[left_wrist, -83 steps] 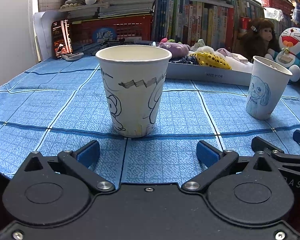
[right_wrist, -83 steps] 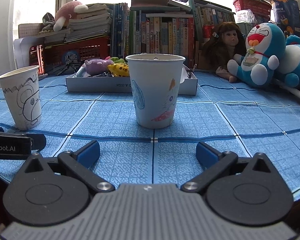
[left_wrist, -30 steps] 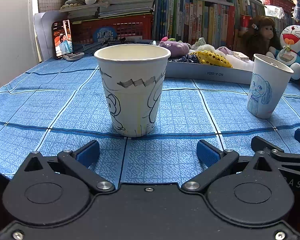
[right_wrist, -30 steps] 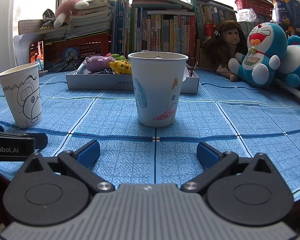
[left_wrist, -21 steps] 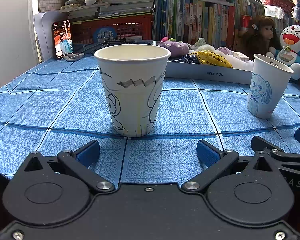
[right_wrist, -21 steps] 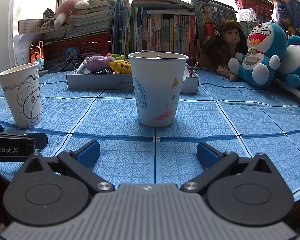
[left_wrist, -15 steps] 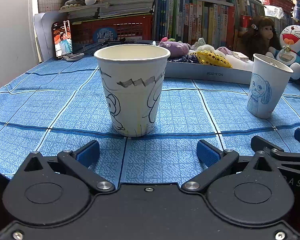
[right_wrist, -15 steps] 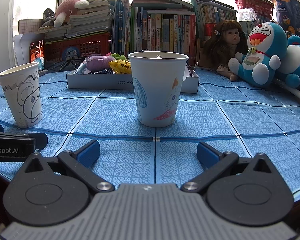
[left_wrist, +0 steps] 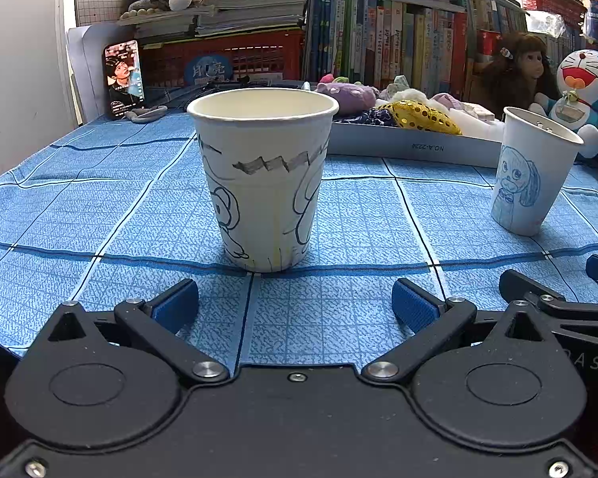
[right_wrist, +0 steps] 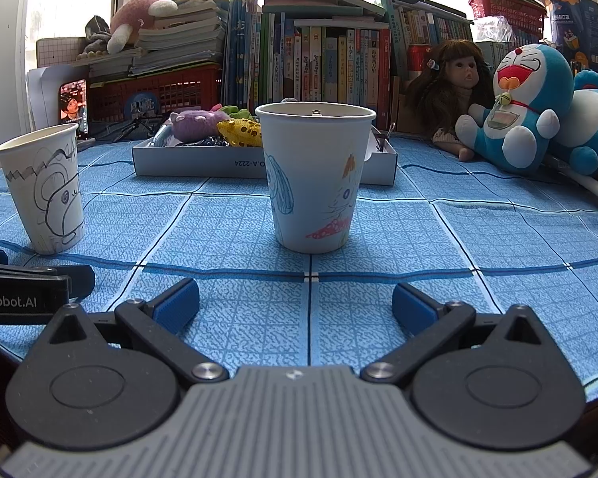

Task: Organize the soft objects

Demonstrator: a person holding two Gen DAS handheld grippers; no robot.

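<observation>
Resting low on the tabletop (left_wrist: 99, 207), the left gripper (left_wrist: 295, 302) and right gripper (right_wrist: 295, 300) gape wide, empty. The soft toys, a fuzzy purple plush (right_wrist: 195, 124) and sequined yellow pouch (right_wrist: 241, 130), lie in the white tray (right_wrist: 203, 167) beyond the thin paper cups; light and squashy, they probably suit a mid-body pinch.

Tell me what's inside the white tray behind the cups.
In the tray: a purple plush, a yellow sequined toy, something green and dark fabric. The tray's wall and the coloured cup cover whatever lies lower and to the right.
</observation>
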